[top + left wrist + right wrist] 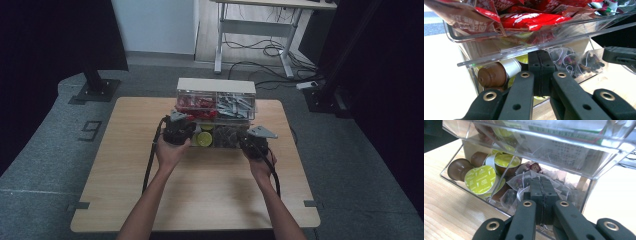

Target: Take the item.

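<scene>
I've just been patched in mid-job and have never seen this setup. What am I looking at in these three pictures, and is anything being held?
No robot here: a person holds a two-jaw tool in each hand. The high view looks down on the table; the left tool and right tool are at a clear two-tier organizer. The other two pictures come from cameras riding on the tools. The left tool faces the lower tier under the tray of red packets; the right tool faces the coffee pods and tea bags. Both pairs of jaws are shut at the lower tier's front; what they pinch, if anything, I cannot tell.
</scene>
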A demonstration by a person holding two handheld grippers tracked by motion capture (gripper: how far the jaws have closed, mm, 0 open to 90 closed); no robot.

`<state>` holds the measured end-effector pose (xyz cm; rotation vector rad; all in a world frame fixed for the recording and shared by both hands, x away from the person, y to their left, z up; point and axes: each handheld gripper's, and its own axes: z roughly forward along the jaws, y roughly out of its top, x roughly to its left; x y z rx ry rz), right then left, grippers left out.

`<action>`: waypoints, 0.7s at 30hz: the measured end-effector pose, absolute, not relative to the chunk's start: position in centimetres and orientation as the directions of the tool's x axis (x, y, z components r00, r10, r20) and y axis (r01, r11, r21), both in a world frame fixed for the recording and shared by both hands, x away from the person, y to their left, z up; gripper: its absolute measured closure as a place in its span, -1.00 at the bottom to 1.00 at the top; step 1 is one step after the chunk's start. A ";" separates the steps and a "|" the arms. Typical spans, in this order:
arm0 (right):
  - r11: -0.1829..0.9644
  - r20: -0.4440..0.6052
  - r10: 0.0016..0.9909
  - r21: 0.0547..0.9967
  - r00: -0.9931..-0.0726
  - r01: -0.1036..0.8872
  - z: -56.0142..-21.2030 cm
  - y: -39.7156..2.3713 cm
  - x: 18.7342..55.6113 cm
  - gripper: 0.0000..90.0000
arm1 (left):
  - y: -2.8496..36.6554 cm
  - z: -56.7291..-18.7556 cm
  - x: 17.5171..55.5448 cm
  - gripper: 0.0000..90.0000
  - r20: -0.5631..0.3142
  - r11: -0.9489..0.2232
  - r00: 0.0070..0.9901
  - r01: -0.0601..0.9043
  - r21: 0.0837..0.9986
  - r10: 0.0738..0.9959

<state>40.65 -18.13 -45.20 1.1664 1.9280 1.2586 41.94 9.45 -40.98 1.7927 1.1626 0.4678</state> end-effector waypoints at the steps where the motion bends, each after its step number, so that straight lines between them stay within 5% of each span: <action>1: 0.183 0.010 0.883 0.914 -0.470 0.363 -45.1 -18.2 40.6 0.98 | 9.5 -41.0 42.0 1.00 -0.159 -0.131 0.482 0.514 0.847 0.862; 21: 0.164 0.015 0.886 0.925 -0.464 0.343 -44.2 -20.0 39.4 0.98 | 9.4 -41.0 41.9 1.00 -0.162 -0.128 0.481 0.515 0.847 0.862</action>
